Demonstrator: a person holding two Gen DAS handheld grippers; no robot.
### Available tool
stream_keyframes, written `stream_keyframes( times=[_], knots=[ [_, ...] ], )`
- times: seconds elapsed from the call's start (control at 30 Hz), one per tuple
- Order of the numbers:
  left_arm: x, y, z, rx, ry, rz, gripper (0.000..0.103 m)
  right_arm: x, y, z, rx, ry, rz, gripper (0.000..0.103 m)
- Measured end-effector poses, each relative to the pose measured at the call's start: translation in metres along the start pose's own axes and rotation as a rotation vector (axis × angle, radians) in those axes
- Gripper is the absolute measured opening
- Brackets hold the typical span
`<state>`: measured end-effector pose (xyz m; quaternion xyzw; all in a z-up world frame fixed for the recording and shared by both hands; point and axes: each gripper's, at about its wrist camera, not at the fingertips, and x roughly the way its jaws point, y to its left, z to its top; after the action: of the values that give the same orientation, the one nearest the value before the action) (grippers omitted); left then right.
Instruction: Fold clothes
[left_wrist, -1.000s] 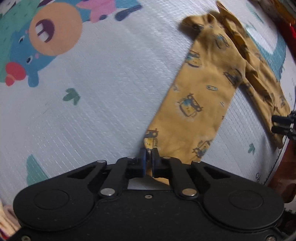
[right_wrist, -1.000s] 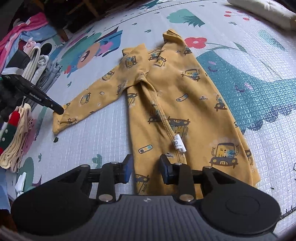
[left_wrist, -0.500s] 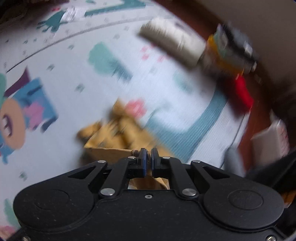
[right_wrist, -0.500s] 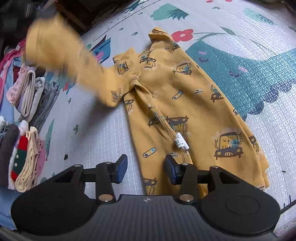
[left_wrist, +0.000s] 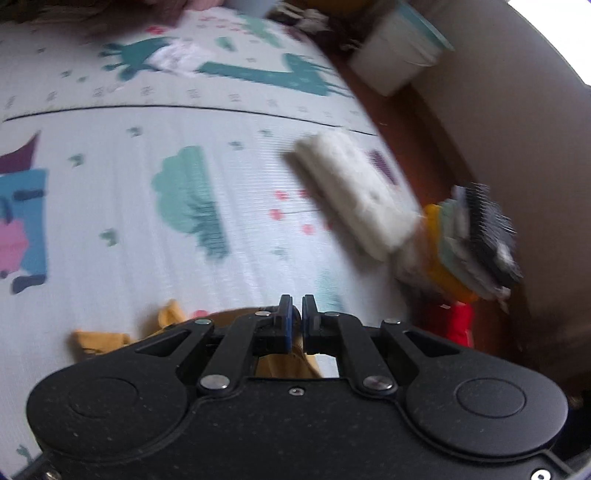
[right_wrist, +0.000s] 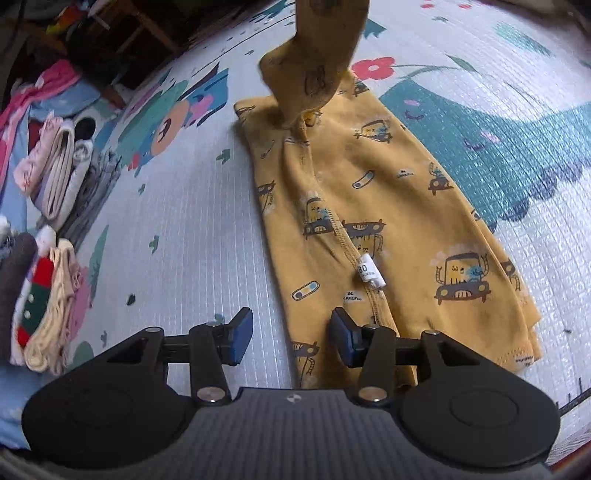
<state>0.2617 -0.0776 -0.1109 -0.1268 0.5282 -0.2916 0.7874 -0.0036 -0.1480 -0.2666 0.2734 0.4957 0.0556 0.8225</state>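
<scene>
A mustard-yellow child's garment (right_wrist: 388, 206) printed with small cartoon cars lies flat on the patterned play mat (right_wrist: 177, 229), its body spread from the middle of the right wrist view down to the lower right. A raised seam runs down its middle, and the hem at the lower right shows folded layers. One sleeve (right_wrist: 317, 55) is lifted off the mat and rises out of the top of the frame, pulling the cloth near the shoulder into a bunched ridge.

The left tool (left_wrist: 297, 317) has its blue-padded jaws pressed together on a pinch of the yellow cloth, which hangs just below and behind them (the left wrist view is blurred). More of the garment shows as yellow folds to the left of that tool's linkage.

The right tool (right_wrist: 291, 332) hovers over the lower edge of the garment with its jaws apart; they have just been opening, and the cloth lies below the gap without the pads pressing on it. Its left pad sits over bare mat, its right pad over the yellow fabric.

A white size tag (right_wrist: 370, 273) sewn at the seam reads "80". Tiny print beside it appears to read "BE CAREFUL", though it is too small to be sure.
</scene>
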Motion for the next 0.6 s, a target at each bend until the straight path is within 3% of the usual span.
stream_keyframes(
  times=[0.13,0.23,0.3,0.43,0.6],
  knots=[
    [-0.005,0.023,0.001,-0.085,-0.032,0.024,0.003,-0.007,-0.006,0.003,0.091,-0.054,0.01,0.048],
    [-0.019,0.029,-0.004,-0.128,-0.055,0.019,0.003,-0.008,-0.007,0.009,0.129,-0.084,0.081,0.047],
    [-0.03,0.027,-0.012,-0.149,-0.061,0.012,0.003,-0.008,-0.012,0.014,0.228,-0.098,0.174,0.047],
    [-0.056,0.02,-0.043,-0.195,-0.086,0.004,0.003,-0.002,-0.047,0.011,0.635,-0.142,0.434,0.047],
    [-0.086,0.038,-0.1,-0.342,-0.139,0.042,0.003,-0.001,-0.087,-0.015,1.062,-0.244,0.66,0.047]
  ],
)
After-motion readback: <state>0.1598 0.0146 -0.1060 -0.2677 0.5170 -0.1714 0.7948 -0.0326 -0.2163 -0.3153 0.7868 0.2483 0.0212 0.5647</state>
